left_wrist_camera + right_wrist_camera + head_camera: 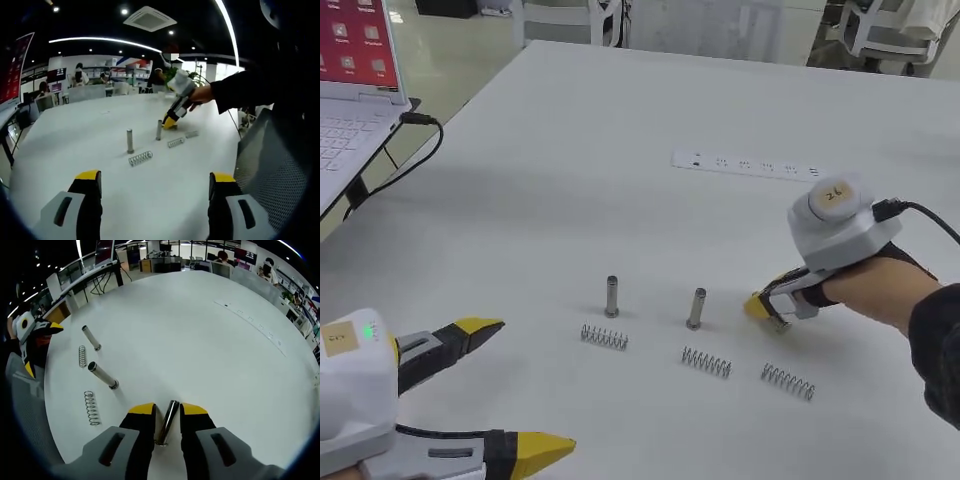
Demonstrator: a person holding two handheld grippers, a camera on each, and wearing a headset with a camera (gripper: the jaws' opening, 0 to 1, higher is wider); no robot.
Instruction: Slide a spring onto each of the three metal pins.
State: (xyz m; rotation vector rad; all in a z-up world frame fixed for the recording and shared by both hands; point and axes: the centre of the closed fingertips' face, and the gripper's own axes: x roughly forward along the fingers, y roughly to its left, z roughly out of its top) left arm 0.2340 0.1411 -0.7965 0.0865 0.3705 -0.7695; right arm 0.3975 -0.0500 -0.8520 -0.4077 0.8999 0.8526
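Observation:
Two metal pins stand upright on the white table (pixel 620 150), one at the left (pixel 611 296) and one in the middle (pixel 697 308). Three springs lie flat in front of them: left (pixel 604 337), middle (pixel 706 362), right (pixel 788 381). My right gripper (pixel 765 308) rests low on the table just right of the middle pin. Its jaws are shut on the third pin (pixel 167 421), which stands tilted between them. My left gripper (pixel 510 385) hovers at the near left, open and holding nothing. It faces the pins (pixel 130 140) and springs (pixel 140 158).
A laptop (pixel 350 90) with a black cable (pixel 415 160) sits at the table's far left corner. A white power strip (pixel 750 166) lies beyond the pins. Office chairs (pixel 880 35) stand behind the far edge.

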